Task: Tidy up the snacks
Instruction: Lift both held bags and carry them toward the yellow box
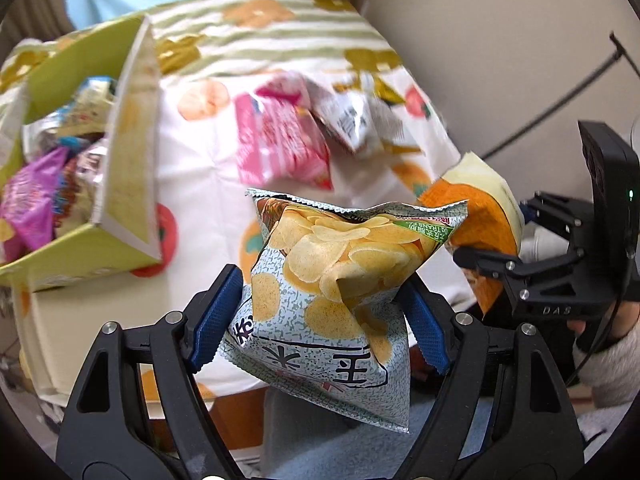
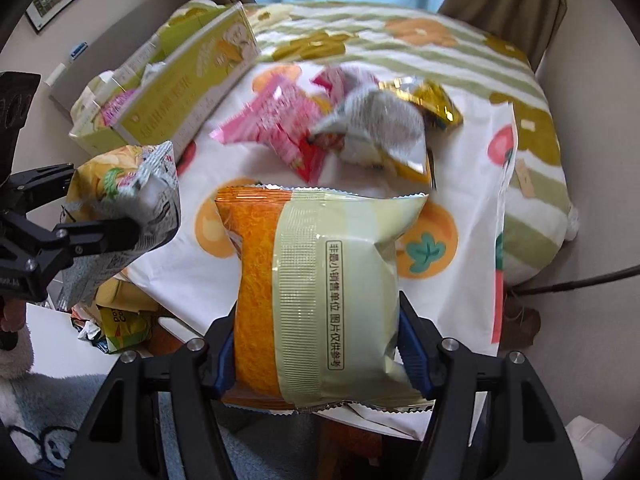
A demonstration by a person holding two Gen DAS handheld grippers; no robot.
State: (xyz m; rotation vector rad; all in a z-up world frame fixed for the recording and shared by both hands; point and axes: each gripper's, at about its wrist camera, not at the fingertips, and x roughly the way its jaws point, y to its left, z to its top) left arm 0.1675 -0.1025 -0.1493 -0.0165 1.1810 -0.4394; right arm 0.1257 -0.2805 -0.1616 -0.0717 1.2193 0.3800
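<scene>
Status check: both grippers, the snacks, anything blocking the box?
Left gripper shut on chip bag. Right gripper shut on orange packet. Loose snacks on the cloth. Green box open, path clear.

Two grippers, left (image 1: 320, 316) and right (image 2: 316, 356), two held snack bags, one green box (image 1: 128, 184)

The left tongs (image 1: 320, 312) clamp a grey speckled chip bag (image 1: 332, 280) between blue pads (image 1: 218, 316), the bag lifted above the table (image 1: 200, 168), which wears a white cloth printed with orange fruit. At the left stands a green cardboard box (image 1: 124, 184) filled with snack packets. A blurred pink packet (image 1: 276, 144) and a silver packet (image 1: 360, 124) lie further back on the cloth. At the right edge, the right tongs (image 1: 480, 276) grip an orange-and-cream packet (image 1: 480, 212), with a hand in a pale sleeve (image 1: 608, 344) behind them.
</scene>
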